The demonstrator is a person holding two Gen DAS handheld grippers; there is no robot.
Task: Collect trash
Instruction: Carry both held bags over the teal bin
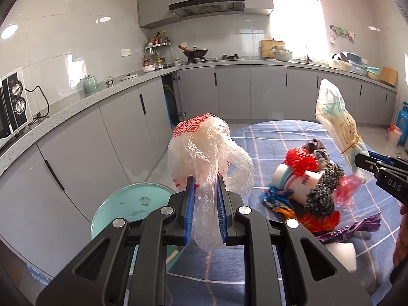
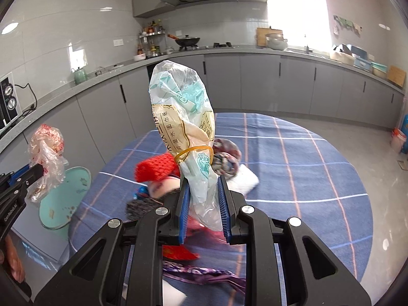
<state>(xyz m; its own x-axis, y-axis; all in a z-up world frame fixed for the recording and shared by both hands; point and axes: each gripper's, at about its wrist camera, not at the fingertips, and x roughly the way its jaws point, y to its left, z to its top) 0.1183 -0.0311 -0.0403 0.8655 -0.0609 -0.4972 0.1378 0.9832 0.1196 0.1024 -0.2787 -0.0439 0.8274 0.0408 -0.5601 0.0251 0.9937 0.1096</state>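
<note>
My left gripper [image 1: 206, 179] is shut on a crumpled clear plastic bag with red print [image 1: 204, 148], held up over the table's left edge. That bag [image 2: 46, 148] and the left gripper [image 2: 38, 169] show at the left of the right wrist view. My right gripper [image 2: 203, 179] is shut on the neck of a printed plastic bag tied with a yellow rubber band [image 2: 182, 112]. From the left wrist view this bag [image 1: 336, 125] hangs above the table's right side in the right gripper [image 1: 360, 160]. A pile of trash [image 1: 308, 178] lies on the blue checked tablecloth [image 1: 275, 137].
A teal bin [image 1: 130, 204] stands on the floor left of the round table, also visible as the bin [image 2: 63, 199]. Grey kitchen cabinets [image 1: 107, 127] and a countertop with a microwave [image 1: 12, 104] run along the walls. A person's hand [image 1: 403, 239] holds the right tool.
</note>
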